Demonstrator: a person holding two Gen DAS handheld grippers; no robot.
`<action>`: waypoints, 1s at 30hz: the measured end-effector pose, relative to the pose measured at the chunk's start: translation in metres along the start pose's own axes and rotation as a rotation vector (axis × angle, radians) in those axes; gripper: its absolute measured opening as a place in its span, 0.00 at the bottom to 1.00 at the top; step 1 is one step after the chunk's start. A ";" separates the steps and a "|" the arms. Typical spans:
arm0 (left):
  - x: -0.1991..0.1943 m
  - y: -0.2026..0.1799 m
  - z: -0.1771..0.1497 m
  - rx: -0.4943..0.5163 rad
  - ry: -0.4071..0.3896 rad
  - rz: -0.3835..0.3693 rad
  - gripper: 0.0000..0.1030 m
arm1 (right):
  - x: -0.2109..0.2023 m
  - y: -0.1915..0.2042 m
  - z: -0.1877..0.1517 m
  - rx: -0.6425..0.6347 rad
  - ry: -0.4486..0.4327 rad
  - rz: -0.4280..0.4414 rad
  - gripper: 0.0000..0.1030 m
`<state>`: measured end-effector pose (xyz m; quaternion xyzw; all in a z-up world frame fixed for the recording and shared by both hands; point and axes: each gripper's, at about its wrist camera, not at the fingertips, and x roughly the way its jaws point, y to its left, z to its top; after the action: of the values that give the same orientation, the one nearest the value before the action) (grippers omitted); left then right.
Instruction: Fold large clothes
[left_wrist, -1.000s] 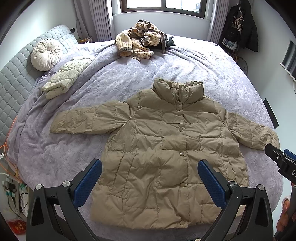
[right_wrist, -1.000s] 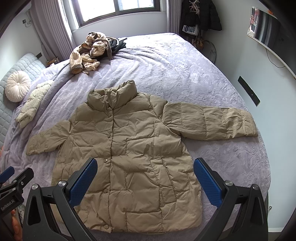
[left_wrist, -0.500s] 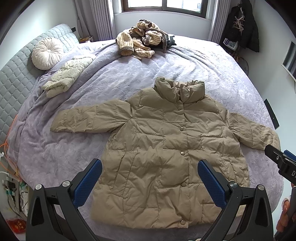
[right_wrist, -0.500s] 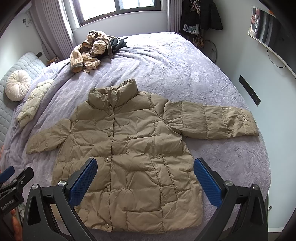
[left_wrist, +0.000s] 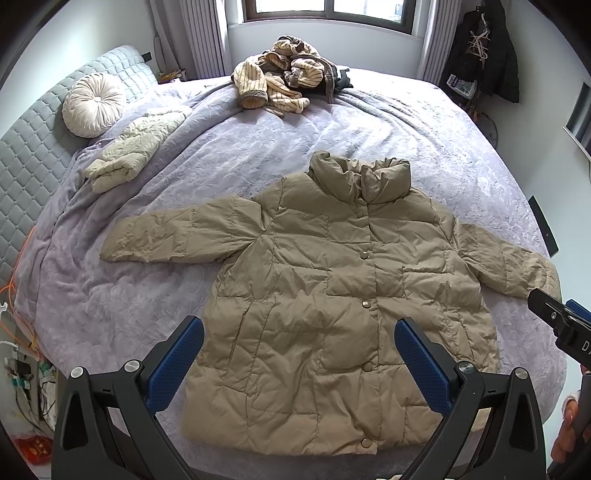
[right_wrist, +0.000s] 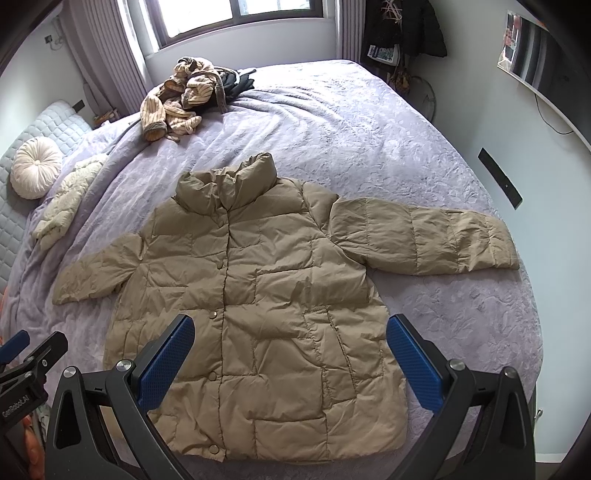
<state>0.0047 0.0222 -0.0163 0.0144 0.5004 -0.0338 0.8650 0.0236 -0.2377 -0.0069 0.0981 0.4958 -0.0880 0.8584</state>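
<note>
— So, both grippers?
— Left gripper (left_wrist: 299, 363) and right gripper (right_wrist: 290, 354) gape wide, empty, above the hem of the tan puffer jacket (left_wrist: 343, 314), spread flat on the purple bedspread (left_wrist: 258, 147).
— Obstacles?
— Striped clothes pile (left_wrist: 284, 81), cream folded garment (left_wrist: 133, 147), well beyond the collar.

Large bed (left_wrist: 258, 155) under a lilac bedspread, with grey quilted headboard (left_wrist: 33, 147) and round cream cushion (left_wrist: 94, 104) at left. Window (right_wrist: 236, 14) behind, daylight entering, grey curtains (left_wrist: 199, 37) beside. Dark coats (left_wrist: 487, 51) hanging near pale wall.
</note>
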 end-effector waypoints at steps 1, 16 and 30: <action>0.000 0.000 0.000 0.000 0.001 0.000 1.00 | 0.001 0.000 -0.002 -0.001 -0.001 -0.001 1.00; 0.001 0.000 -0.001 -0.003 0.004 0.001 1.00 | 0.002 0.001 -0.001 -0.002 0.003 -0.001 1.00; 0.008 -0.002 -0.007 -0.003 0.019 -0.011 1.00 | 0.005 0.004 -0.004 -0.003 0.016 0.006 1.00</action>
<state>0.0021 0.0206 -0.0269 0.0106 0.5088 -0.0375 0.8600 0.0235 -0.2328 -0.0128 0.0990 0.5024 -0.0839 0.8548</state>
